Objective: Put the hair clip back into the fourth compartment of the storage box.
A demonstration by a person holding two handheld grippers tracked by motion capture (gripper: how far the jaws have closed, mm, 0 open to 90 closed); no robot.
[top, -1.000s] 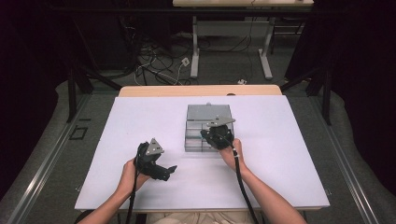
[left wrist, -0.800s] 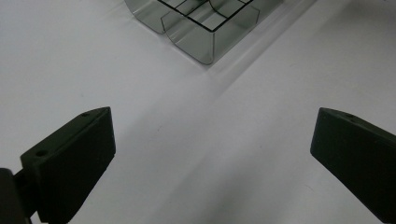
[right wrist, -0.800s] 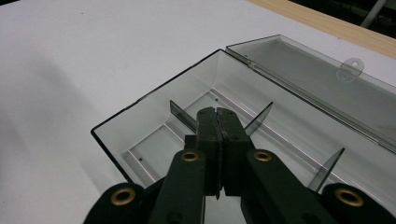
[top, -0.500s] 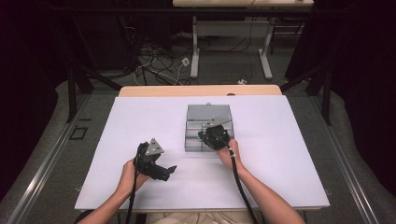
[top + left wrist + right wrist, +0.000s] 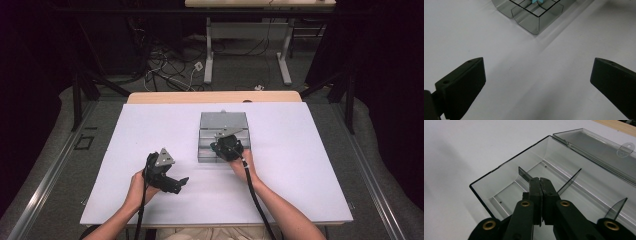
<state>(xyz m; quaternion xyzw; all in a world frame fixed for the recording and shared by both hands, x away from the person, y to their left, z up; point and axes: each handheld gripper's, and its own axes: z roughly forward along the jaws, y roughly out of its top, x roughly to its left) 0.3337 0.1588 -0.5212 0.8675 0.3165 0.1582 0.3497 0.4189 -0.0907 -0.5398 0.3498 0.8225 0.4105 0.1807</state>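
A clear grey compartment box (image 5: pixel 223 131) lies in the middle of the white table (image 5: pixel 150 125) with its lid (image 5: pixel 599 147) folded back. My right gripper (image 5: pixel 540 180) reaches down into the box's left end and is shut on a thin grey divider (image 5: pixel 524 173), whose tip sticks out past the pads. Two more dividers (image 5: pixel 570 181) stand slanted farther along the box. In the high view the right gripper (image 5: pixel 226 147) hangs over the box's near edge. My left gripper (image 5: pixel 177 184) rests low over bare table left of the box, open with nothing between its jaws (image 5: pixel 537 67).
The left gripper view shows the box's corner (image 5: pixel 534 17) ahead, with a small blue piece (image 5: pixel 537 1) at the top edge. Beyond the table's wooden far edge (image 5: pixel 215 96) are a desk frame and cables on the floor.
The right gripper has shifted slightly left over the box's near edge, still shut. The left gripper has not moved.
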